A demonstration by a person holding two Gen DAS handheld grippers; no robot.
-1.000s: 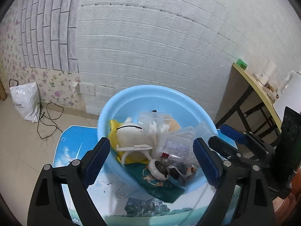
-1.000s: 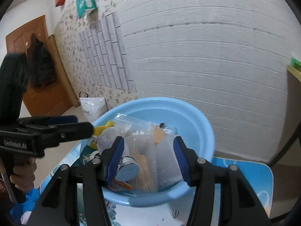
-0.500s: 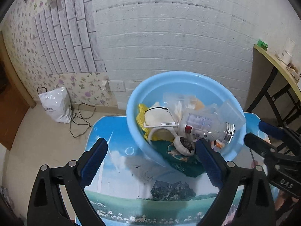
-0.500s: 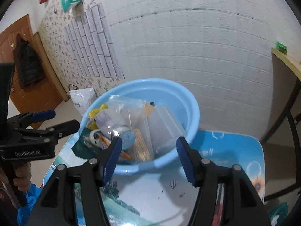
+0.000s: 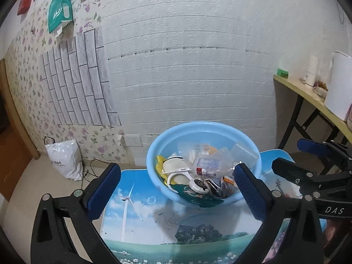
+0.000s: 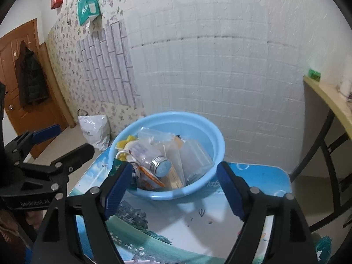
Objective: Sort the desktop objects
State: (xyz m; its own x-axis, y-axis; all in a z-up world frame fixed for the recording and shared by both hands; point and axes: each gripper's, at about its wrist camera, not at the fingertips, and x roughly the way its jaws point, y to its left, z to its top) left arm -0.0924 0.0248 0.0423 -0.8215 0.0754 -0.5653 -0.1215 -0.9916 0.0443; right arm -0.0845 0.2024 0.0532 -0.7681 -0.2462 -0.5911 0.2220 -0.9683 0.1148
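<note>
Blue plastic basin [image 5: 203, 129] sits centre frame on the printed tabletop [image 5: 140, 215], heaped with the sorted stuff: clear bottle [image 6: 149, 156], bags, a white mask [image 5: 173, 165]. My left gripper [image 5: 176, 194] and right gripper [image 6: 173, 189] are both spreading, nothing between the jaws. Risk, I'd guess: green packet [image 5: 193, 195] hangs over the near rim, so a low pass could snag it and tip the basin. Free room is lower frame, bare tabletop. Basin is just beside the wall [image 5: 198, 77]; side desk [image 5: 308, 96] at the right edge.
</note>
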